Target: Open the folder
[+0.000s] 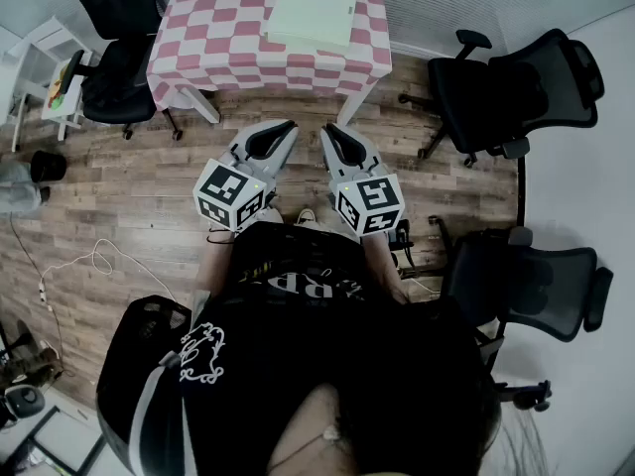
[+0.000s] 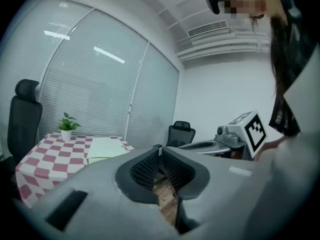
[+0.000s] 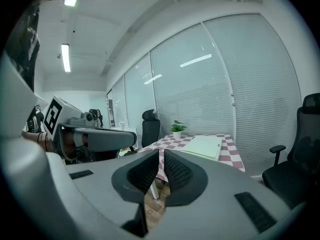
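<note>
Noted closest, in front of a black shirt, the left tool and the right tool, side by side, near each other but not touching, both aimed roughly level toward the tabletop; found the left tool's jaws pressed together with nothing between them; found the right tool's jaws drawn together too, and just as empty; held both over the wood floor, well short of the tabletop with its pink-and-white checked cloth; saw the pale green folder lying flat and closed on that cloth, toward its right side in the head view, touched by neither tool; made out a small potted plant standing beyond the folder; spotted black office chairs on either side of the tabletop; ended at the window blinds behind.
</note>
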Demonstrator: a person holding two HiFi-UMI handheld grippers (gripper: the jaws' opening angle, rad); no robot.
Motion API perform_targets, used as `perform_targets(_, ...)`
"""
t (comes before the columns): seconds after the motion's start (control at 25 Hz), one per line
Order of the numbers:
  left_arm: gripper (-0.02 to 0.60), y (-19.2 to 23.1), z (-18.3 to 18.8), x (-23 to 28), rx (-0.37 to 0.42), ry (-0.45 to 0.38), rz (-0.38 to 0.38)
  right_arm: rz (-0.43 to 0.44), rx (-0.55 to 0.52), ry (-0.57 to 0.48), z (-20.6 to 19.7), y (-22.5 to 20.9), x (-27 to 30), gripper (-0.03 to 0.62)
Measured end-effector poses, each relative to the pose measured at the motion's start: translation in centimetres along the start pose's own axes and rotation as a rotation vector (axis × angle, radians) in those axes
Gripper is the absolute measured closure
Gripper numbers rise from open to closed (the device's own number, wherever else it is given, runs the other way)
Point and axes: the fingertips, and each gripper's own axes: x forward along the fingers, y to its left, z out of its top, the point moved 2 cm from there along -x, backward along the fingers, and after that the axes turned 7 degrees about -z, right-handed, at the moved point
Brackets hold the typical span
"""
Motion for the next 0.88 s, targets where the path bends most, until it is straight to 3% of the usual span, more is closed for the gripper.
perform_targets(0.88,0.552,-2.0,-1.1,2.7,-0.001,0.035,0.024,0.004,0.033,0.027,-1.9,-3.5,-1.5,0.557)
